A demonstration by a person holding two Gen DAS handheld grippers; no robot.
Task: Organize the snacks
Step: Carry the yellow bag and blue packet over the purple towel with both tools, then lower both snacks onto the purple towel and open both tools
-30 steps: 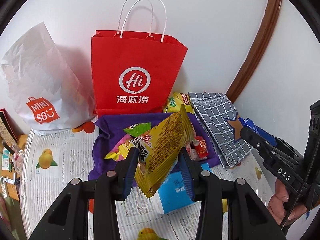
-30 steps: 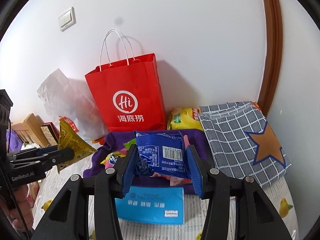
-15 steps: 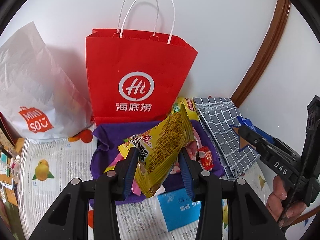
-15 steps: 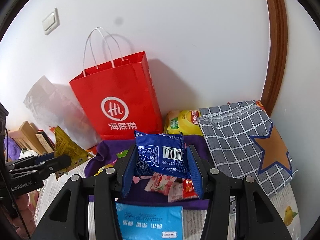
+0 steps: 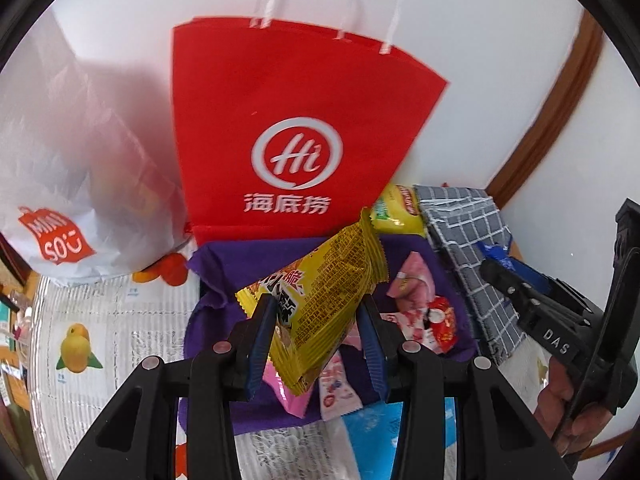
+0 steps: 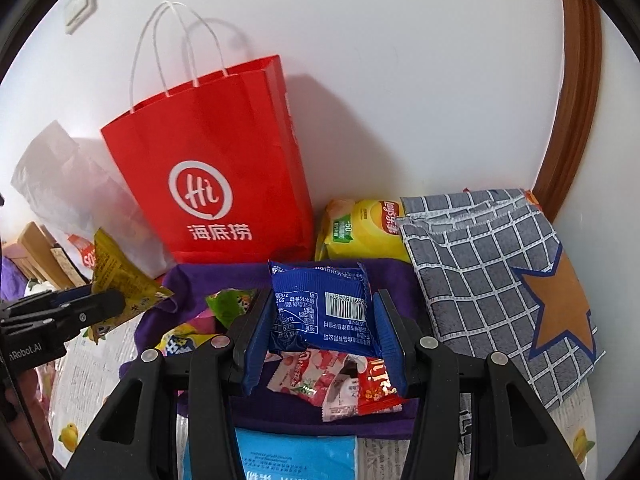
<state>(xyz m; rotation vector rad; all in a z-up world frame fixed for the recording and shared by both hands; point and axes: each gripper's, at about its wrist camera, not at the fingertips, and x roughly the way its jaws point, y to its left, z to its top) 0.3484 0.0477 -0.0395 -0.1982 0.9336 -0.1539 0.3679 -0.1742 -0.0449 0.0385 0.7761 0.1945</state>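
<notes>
The left gripper (image 5: 318, 336) has its ribbed blue pads clamped on a crinkly yellow snack packet (image 5: 324, 304) with serrated end seals, held tilted above the purple cloth (image 5: 248, 264). The right gripper (image 6: 320, 332) pinches a glossy blue foil packet (image 6: 320, 304), barcode side up, its crimped top edge upright. Both jaws stand narrow, closed on their packets.

Below them lies a soft, wrinkled purple cloth holding a loose heap of small wrapped snacks: pink-and-white sachets (image 6: 304, 376), a red sachet (image 6: 376, 384) and a green-edged wrapper (image 6: 228, 304). Nearer the cameras a flat light-blue pack (image 6: 292, 456) rests on the surface, just at the cloth's edge. The surface is covered with a white printed sheet (image 5: 116, 320) showing yellow fruit pictures.

To the right lies a grey grid-patterned fabric bag (image 6: 488, 276) with an orange star edged in blue. Between it and the red bag sits a puffy yellow crisp packet (image 6: 368, 232).

Behind the cloth, a stiff red paper bag (image 5: 296, 136) with white cord handles stands against the white wall. Left of it slumps a translucent white plastic bag (image 5: 60, 168) with a red label. A brown wooden door trim (image 6: 576, 92) curves up the right side, and a light switch (image 6: 82, 6) sits high on the wall.
</notes>
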